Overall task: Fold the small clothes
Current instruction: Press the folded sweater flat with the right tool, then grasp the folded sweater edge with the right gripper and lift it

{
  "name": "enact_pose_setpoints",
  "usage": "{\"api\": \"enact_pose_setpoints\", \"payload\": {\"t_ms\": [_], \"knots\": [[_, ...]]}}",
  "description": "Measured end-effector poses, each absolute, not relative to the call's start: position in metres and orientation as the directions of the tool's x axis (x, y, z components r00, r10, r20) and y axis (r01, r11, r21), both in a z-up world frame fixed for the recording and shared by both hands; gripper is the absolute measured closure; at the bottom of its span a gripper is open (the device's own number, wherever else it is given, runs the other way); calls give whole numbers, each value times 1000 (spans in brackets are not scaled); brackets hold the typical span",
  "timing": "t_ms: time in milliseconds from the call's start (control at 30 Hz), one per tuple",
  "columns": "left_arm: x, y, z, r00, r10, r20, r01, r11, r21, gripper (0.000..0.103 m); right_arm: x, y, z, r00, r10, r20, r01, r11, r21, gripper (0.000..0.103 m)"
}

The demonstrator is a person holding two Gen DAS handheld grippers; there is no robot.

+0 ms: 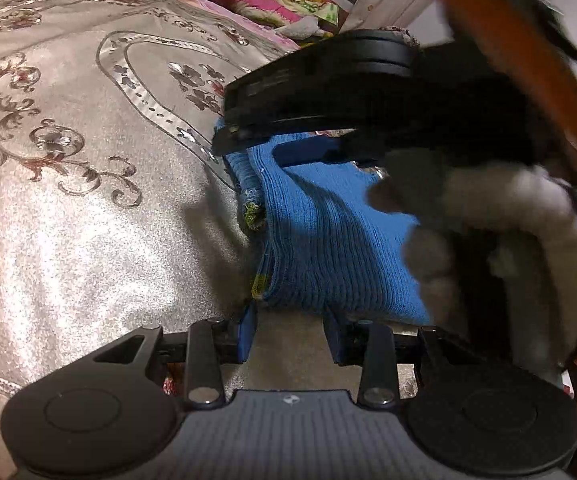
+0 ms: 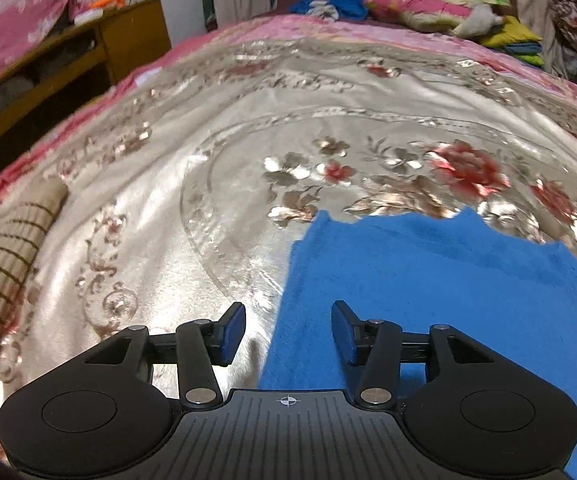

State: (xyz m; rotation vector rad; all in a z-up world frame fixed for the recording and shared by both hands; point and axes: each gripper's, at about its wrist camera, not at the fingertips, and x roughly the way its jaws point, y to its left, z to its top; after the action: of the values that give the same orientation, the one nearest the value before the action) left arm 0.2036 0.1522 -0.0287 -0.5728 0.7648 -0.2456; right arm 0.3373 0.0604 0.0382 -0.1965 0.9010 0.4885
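A blue ribbed knit garment (image 1: 328, 240) lies folded on the bedspread (image 1: 88, 220). My left gripper (image 1: 290, 320) sits at its near edge, its blue fingertips (image 1: 248, 332) pinching that edge, bedspread showing further back between the pads. The right gripper's black body (image 1: 320, 92) hovers over the garment's far part, held by a gloved hand (image 1: 488, 208). In the right wrist view my right gripper (image 2: 288, 332) stands open above the blue garment (image 2: 428, 300); the cloth's left edge runs under the gap and neither pad presses on it.
A beige striped garment (image 2: 4, 260) lies at the bed's left edge. A wooden cabinet (image 2: 88, 60) stands beyond it. Pillows (image 2: 428, 4) and a pile of blue clothes (image 2: 328, 6) lie at the far end of the bed.
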Motion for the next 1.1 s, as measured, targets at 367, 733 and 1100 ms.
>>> {"api": "enact_pose_setpoints", "payload": {"t_ms": [367,733,1100], "knots": [[198,148,-28,702,-413,-581,19,825,-564,62,358,87,17,542,189,-819,-484,867,-120,56],[194,138,-31,733,-405,-547,33,824,-566,46,366,70,24,544,212,-812,-467,880,-83,89],[176,121,-29,806,-286,-519,-21,861,-508,39,359,31,55,535,349,-769,-457,885,84,92]]}}
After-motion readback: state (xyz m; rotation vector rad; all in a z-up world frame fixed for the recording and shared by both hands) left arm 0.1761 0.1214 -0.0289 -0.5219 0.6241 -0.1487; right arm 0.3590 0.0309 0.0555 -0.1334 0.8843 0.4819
